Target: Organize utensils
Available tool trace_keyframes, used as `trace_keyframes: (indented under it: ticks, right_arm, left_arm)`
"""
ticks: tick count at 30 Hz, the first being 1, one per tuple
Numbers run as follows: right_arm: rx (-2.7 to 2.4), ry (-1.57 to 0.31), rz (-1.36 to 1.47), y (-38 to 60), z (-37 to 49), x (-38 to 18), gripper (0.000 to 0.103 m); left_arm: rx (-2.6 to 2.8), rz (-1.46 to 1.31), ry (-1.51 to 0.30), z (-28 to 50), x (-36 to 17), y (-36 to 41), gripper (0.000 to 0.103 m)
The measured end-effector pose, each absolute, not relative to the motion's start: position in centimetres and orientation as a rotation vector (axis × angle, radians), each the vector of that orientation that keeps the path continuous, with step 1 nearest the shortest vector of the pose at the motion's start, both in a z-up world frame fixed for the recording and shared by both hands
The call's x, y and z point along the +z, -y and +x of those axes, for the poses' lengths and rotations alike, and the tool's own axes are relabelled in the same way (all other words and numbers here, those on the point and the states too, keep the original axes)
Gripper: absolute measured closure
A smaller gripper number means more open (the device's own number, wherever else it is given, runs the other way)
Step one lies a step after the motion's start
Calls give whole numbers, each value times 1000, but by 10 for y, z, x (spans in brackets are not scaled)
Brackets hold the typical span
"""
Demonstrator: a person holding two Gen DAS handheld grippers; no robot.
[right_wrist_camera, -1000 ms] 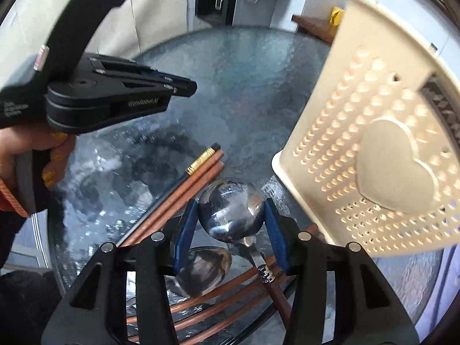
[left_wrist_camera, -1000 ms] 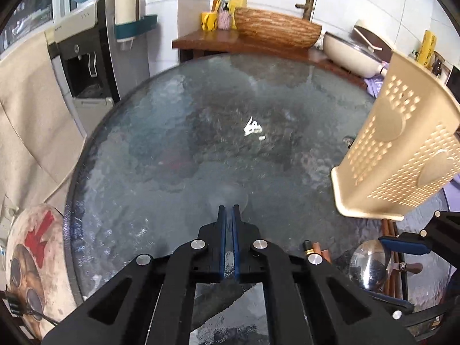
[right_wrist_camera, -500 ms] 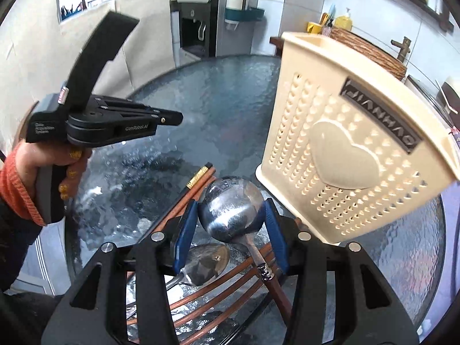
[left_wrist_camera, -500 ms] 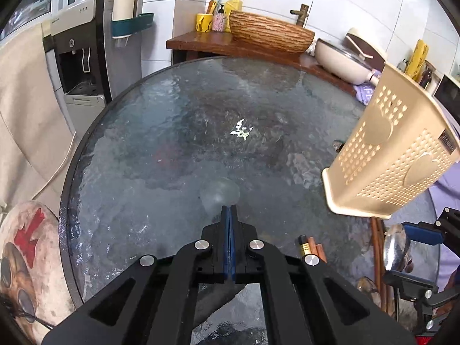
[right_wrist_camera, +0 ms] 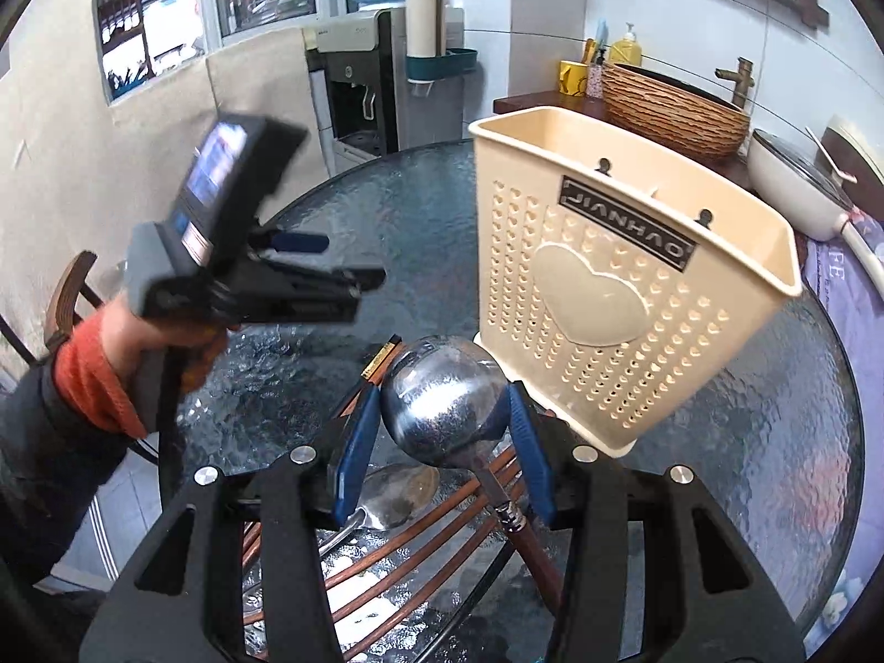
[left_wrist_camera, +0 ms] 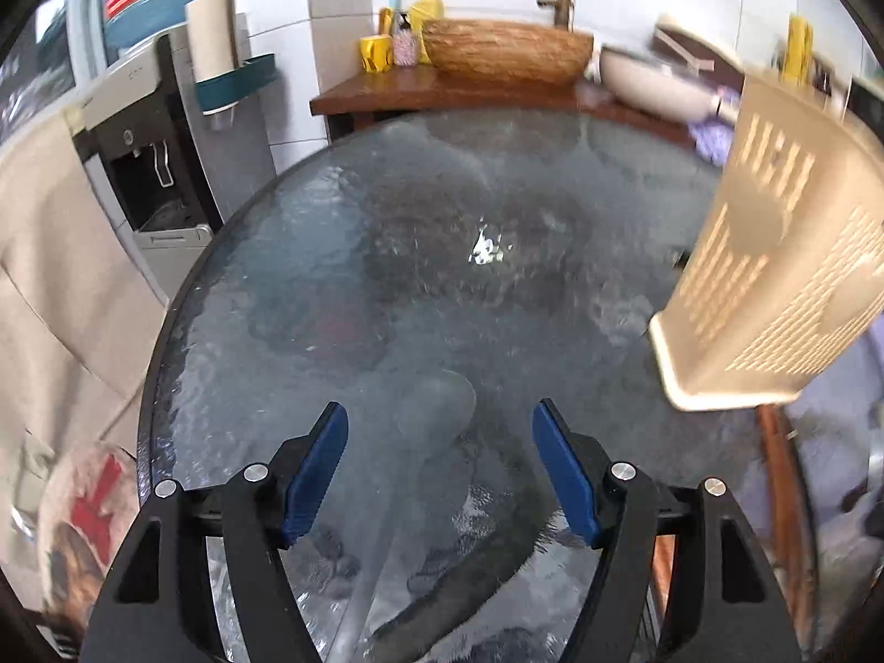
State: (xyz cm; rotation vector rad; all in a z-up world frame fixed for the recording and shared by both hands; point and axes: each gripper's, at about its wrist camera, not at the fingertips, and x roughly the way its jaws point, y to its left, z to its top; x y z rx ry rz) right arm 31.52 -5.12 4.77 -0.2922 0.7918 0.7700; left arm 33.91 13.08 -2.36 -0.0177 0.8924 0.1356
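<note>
My right gripper is shut on the bowl of a steel spoon with a brown handle, lifted above the glass table. Just beyond it stands the beige perforated utensil holder, also seen at the right of the left wrist view as the utensil holder. Below the spoon lie a second spoon and several brown chopsticks. My left gripper hangs over bare glass, its jaws opening with nothing between them; in the right wrist view the left gripper is held by a hand in an orange cuff.
The round glass table has a dark rim. Behind it stand a water dispenser, a wooden counter with a woven basket and a white pan. A patterned stool sits at the left below the table edge.
The left gripper's jaws went from shut to wide apart. The right gripper rose with the spoon, bringing the holder's open top into its view.
</note>
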Motion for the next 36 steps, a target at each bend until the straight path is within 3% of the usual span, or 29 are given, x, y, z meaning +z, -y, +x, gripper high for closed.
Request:
trace_keyframes:
  ticks: [2, 6, 14, 26, 36]
  right_arm:
    - [769, -792, -279, 54, 316, 48, 55]
    - [765, -779, -262, 59, 313, 51, 55]
    - [750, -750, -224, 69, 306, 58, 55]
    - [745, -666, -66, 110, 297, 85, 55]
    - [740, -638, -2, 128, 293, 90, 56]
  left_arm:
    - [134, -9, -915, 345, -31, -133, 51]
    - [124, -32, -906, 351, -33, -136, 67]
    - [127, -85, -875, 346, -30, -138, 68]
    - [1, -191, -585, 286, 47, -123, 68]
    - [-108, -240, -517, 268, 66, -100, 68]
